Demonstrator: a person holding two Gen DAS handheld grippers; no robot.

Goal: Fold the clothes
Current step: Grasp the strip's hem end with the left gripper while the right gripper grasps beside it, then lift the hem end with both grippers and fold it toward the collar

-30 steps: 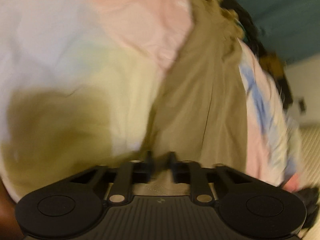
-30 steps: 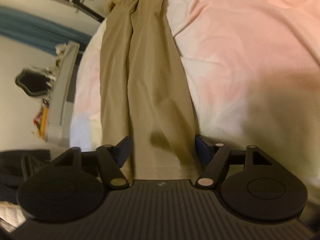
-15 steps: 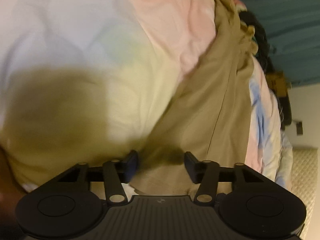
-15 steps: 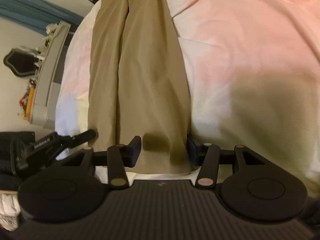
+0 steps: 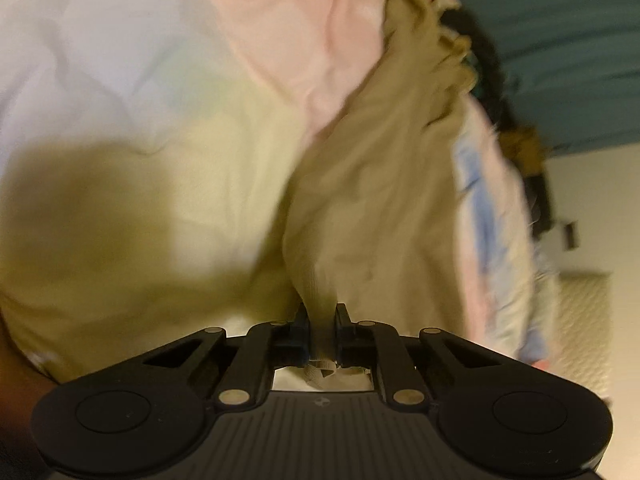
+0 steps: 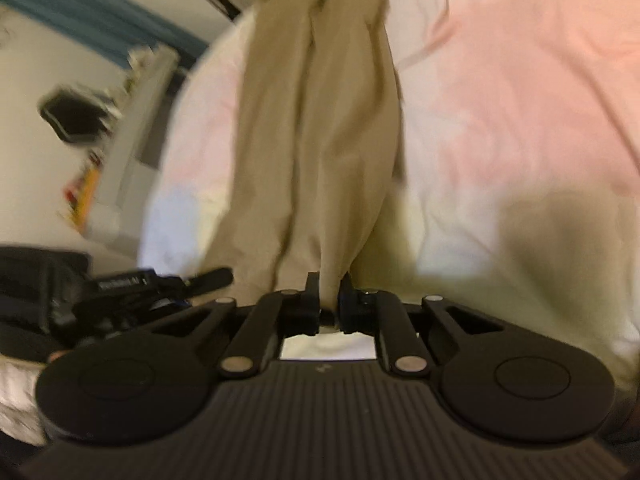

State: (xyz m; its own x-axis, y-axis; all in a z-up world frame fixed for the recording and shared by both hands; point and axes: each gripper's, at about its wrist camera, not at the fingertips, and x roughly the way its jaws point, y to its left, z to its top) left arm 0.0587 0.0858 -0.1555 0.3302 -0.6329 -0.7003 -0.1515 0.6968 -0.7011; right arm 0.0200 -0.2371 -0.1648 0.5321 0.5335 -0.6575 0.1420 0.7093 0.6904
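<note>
Left gripper (image 5: 320, 320) and right gripper (image 6: 329, 292) each clamped on khaki trousers (image 6: 320, 128), pastel bedsheet (image 5: 140, 80) beneath, dark clothes pile (image 5: 516, 120) beyond, black device (image 6: 120, 292) alongside.

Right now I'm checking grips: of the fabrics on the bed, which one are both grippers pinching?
The tan trousers. Left gripper and right gripper each pinch their near edge; the pastel bedsheet lies flat beneath, ungripped.
</note>
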